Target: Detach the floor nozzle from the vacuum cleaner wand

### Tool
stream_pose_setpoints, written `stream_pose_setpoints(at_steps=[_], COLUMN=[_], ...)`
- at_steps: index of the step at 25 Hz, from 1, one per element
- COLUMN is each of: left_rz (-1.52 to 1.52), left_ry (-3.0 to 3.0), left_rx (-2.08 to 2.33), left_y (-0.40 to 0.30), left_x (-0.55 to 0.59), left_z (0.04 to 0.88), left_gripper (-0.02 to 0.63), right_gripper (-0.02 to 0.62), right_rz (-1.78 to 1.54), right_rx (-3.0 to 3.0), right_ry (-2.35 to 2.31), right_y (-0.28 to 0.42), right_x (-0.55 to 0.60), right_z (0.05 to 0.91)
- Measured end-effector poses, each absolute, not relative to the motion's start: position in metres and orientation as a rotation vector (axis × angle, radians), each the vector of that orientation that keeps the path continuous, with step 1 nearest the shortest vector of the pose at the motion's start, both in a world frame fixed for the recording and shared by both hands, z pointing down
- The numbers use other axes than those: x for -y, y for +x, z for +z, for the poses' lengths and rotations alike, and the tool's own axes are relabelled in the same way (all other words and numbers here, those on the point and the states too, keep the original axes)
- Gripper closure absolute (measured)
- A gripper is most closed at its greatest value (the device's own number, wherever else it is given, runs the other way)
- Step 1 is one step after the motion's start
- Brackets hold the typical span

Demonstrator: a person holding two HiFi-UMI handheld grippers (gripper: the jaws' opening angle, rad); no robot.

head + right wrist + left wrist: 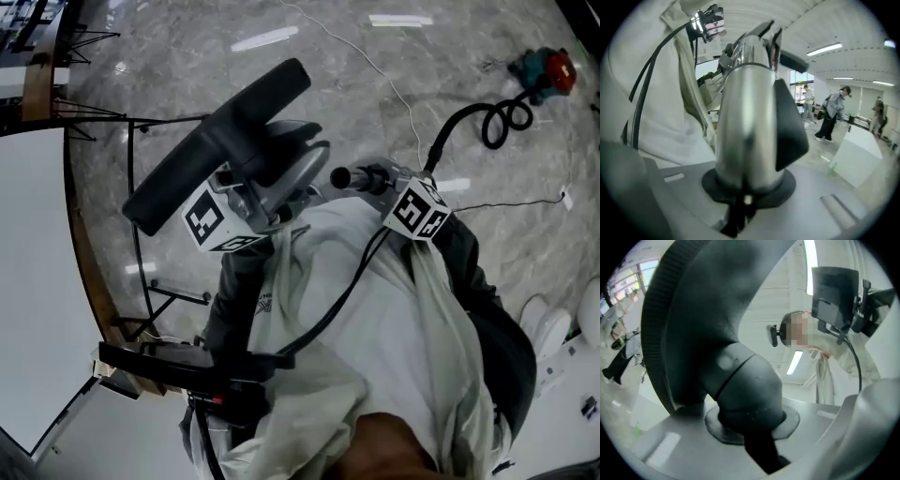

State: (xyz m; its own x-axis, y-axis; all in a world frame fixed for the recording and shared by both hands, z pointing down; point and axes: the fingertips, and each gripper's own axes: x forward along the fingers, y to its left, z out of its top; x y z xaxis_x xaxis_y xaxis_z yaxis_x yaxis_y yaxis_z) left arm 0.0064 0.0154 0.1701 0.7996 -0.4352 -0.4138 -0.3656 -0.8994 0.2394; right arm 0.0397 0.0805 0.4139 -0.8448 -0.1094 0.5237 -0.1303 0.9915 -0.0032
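Between the jaws of the left gripper (752,437), that gripper's view shows the floor nozzle (740,380) clamped by its neck. Only its own view shows the right gripper (743,197) clenched on the silver wand (747,117).

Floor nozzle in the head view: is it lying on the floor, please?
No, the floor nozzle is held up in the left gripper.

Two grippers, left gripper (764,427) and right gripper (740,187); one dark floor nozzle (216,141), one silver wand (750,117), one coiled black hose (502,117) and one red-and-teal machine (544,70) at far right.
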Motion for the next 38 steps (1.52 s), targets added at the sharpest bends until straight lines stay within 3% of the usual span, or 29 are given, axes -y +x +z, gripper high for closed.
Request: stream_pose_setpoints(at_steps=[9,19,38], left_rz=[-0.274,-0.274,-0.336], left_ry=[2.575,2.371,2.359], left_rx=[1.150,1.145,1.033], left_y=[-0.072,-0.085,-0.093], left_x=[0.019,-0.015,-0.024], left_z=[0.266,0.326,0.330], left_gripper=[0.529,0.529,0.529], right_gripper=[0.537,0.537,0.538], right_rz=[0.013,0.014,-0.011], right_rx=[2.533,2.557,2.504], right_ry=[0.359,0.674,0.699], right_y=[0.052,0.030,0.010], right_x=[-0.044,-0.004,-0.034], right_z=[0.411,0.360,0.383])
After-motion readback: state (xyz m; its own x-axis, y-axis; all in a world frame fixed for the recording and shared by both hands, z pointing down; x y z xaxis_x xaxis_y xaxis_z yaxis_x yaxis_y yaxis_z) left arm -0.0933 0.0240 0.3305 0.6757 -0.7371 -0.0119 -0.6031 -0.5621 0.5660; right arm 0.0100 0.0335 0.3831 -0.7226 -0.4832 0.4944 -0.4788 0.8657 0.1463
